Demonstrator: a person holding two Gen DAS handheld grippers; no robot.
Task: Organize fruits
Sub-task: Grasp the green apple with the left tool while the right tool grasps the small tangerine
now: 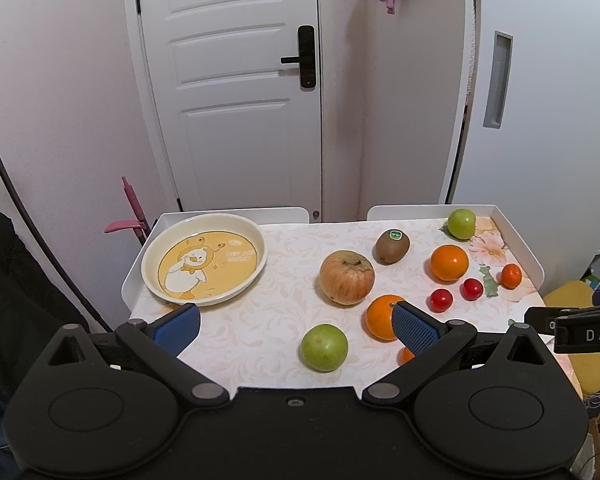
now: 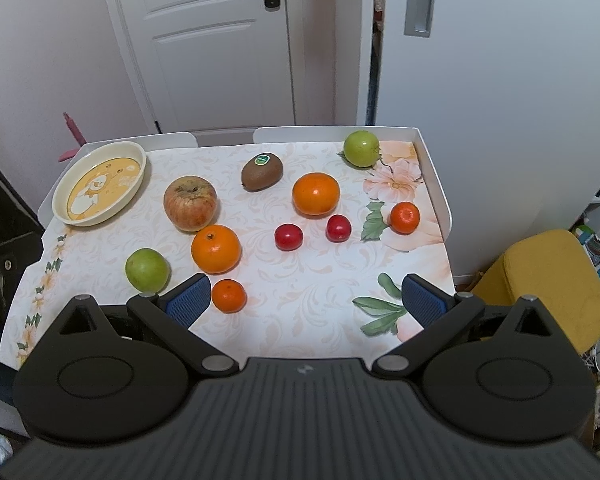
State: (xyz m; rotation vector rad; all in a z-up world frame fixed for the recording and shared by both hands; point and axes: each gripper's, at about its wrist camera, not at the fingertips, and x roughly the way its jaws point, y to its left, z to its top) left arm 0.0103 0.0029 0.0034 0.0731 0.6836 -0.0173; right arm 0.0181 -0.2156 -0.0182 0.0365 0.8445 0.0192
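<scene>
- A small table [image 2: 436,184] with a raised white rim and a floral cloth stands in front of a white door [image 1: 228,92].
- At its far left corner sits a cream plate [image 1: 256,264] with a yellow cartoon duck design; nothing lies in it.
- The fruit is scattered loose on the cloth to the right of the plate: a large streaked apple [image 2: 190,203] nearest the plate, a kiwi [image 2: 262,171] with a sticker behind it, and a green apple [image 2: 361,148] at the far right corner.
- Two big oranges [image 2: 315,194] lie mid-table, with two small red fruits [image 2: 289,237] between and beside them.
- A small mandarin [image 2: 405,217] rests near the right rim; another mandarin [image 2: 229,296] and a second green apple [image 2: 147,269] lie close to the near edge.
- The left tongs [image 1: 296,328] hover over the near edge, spread wide, gripping nothing.
- The right tongs [image 2: 306,300] are likewise spread wide and empty, the left blue pad just beside the near mandarin.
</scene>
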